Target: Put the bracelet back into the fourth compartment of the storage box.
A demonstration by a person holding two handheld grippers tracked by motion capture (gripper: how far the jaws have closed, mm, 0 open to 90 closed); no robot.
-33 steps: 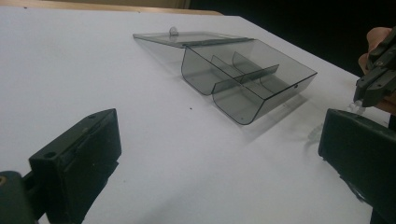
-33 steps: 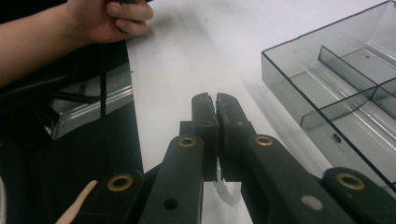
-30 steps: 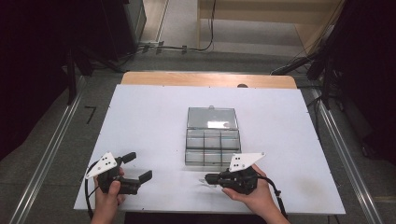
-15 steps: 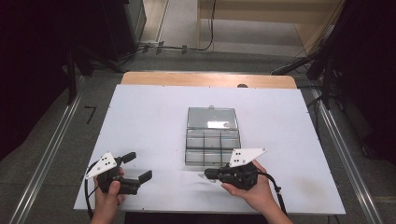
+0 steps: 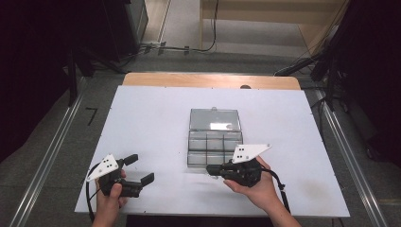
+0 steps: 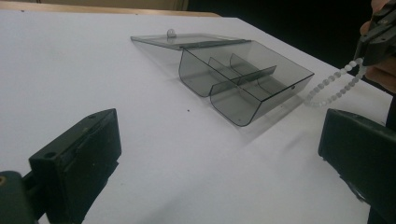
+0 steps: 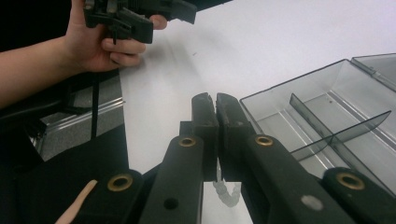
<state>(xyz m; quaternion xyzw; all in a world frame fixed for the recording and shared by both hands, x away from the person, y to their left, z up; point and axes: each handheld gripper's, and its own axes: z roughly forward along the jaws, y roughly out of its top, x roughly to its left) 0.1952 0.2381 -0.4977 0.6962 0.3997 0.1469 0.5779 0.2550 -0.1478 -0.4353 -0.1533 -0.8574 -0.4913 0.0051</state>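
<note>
On the left, the left gripper (image 5: 141, 170) rests low over the white surface (image 5: 151, 123) with its fingers spread wide and nothing between them. In the middle sits the clear box (image 5: 215, 141), its lid open. Just right of the box's near corner, the right gripper (image 5: 211, 169) pinches a string of white beads (image 6: 331, 88) between tightly closed fingers.

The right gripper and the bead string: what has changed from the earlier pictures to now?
Very little. The right gripper has edged slightly toward the near left corner of the clear divided box, its jaws shut on the white bead string, which hangs from them beside the box. The left gripper remains open and in place, and the box with its lid folded back has not moved.
</note>
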